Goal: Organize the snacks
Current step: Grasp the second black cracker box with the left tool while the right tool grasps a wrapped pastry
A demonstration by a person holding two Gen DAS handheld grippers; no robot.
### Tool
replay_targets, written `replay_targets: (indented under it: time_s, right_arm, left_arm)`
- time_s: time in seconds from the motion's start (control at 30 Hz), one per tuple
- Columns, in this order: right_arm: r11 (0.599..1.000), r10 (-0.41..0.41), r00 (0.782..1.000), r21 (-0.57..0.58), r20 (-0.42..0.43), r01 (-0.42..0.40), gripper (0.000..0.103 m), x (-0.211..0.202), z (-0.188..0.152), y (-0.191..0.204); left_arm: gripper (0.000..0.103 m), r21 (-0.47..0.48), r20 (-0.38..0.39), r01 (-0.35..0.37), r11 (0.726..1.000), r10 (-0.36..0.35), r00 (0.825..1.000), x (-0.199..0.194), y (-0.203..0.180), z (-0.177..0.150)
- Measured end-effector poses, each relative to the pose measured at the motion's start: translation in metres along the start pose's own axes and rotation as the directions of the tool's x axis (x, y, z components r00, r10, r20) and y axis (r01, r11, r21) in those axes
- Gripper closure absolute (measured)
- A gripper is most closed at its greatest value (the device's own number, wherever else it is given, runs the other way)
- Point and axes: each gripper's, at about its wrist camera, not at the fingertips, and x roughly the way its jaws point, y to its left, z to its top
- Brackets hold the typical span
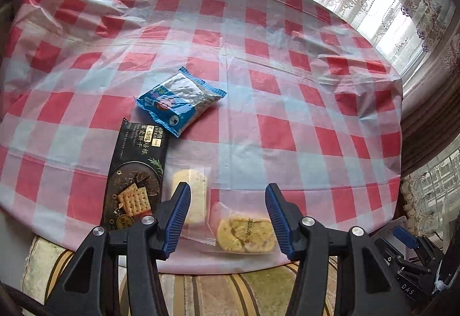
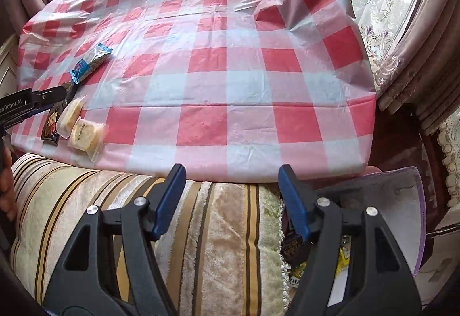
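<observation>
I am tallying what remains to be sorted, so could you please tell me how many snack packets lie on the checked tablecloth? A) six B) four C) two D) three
B: the left wrist view shows a blue packet, a black cracker packet and two clear-wrapped biscuits on the tablecloth.

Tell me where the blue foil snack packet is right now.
In the left wrist view the blue foil snack packet lies left of centre on the red-checked tablecloth, just beyond the black cracker packet, untouched by either gripper.
</observation>
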Motion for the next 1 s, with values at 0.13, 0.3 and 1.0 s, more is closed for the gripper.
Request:
replay_targets:
  time_s: [0.13,0.3,1.0]
  right_arm:
    - [0.993,0.013,1.0,-0.117,-0.002,-0.014,0.03,0.001,0.006,0.03]
    - [0.97,0.071,0.997,-0.233,-0.006,-0.071,0.028,0.006,0.013,0.067]
    - [0.76,0.255,0.946,-0.562,-0.203,-0.325,0.023,0.062,0.031,0.171]
  left_arm:
    - [0.048,-0.063,-0.021,-0.06,0.996,0.059,0.998,0.0,0.039,0.002]
    - [0.044,-0.078,-0.055,-0.116,0.99,0.112,0.992,0.004,0.064,0.003]
    - [0.032,-0.036,-0.144,-0.15,0.988,0.143,0.979,0.034,0.074,0.009]
